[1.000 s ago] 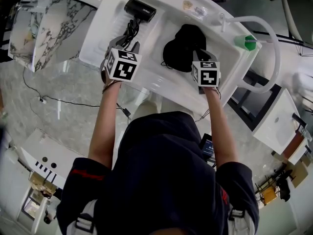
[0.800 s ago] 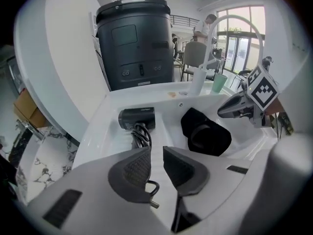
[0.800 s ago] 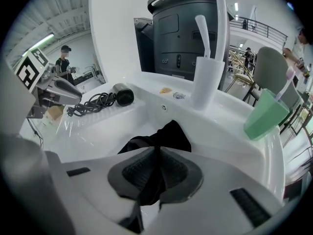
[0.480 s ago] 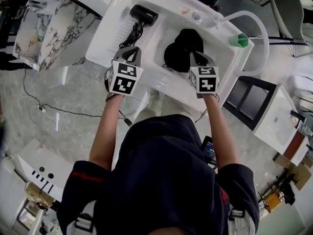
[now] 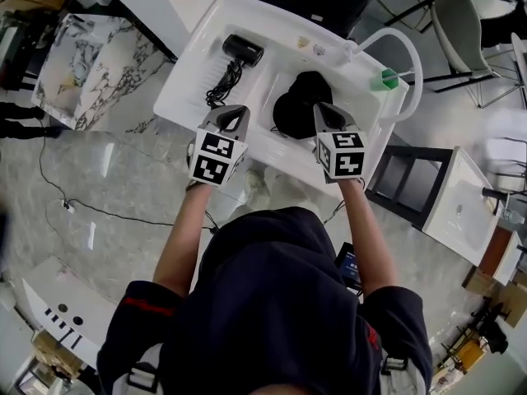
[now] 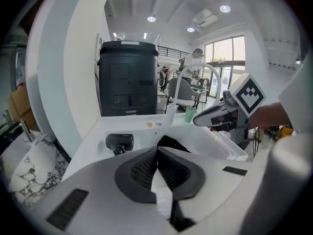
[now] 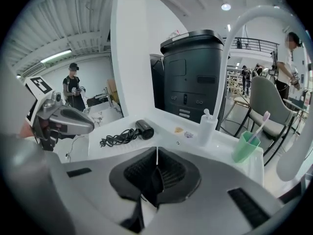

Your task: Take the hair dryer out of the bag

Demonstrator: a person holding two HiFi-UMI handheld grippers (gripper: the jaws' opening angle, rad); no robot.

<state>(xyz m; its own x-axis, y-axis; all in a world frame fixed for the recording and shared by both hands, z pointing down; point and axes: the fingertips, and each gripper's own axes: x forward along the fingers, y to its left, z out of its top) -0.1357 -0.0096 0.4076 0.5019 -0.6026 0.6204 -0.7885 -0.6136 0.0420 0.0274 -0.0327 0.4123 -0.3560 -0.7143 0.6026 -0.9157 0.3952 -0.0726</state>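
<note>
At the top of the head view, the hair dryer (image 5: 243, 49) lies on the white washbasin unit (image 5: 185, 85), outside the bag, with its black cord (image 5: 219, 85) bunched just below it. The black bag (image 5: 298, 104) sits in the basin to its right. The left gripper (image 5: 237, 112) hangs over the unit's near edge, and the right gripper (image 5: 322, 109) hangs over the bag's near side. A green cup (image 5: 384, 80) stands at the right end.

In the left gripper view, the jaws are pressed together with nothing between them. The hair dryer (image 6: 120, 142) is left of centre, the bag (image 6: 174, 143) is behind the pads, and the right gripper (image 6: 215, 116) is at the right.

In the right gripper view, the jaws are also together and hold nothing. The hair dryer (image 7: 145, 129) and its cord (image 7: 116, 138) lie beyond them, left of centre, and the left gripper (image 7: 66, 120) is at the left edge.
</note>
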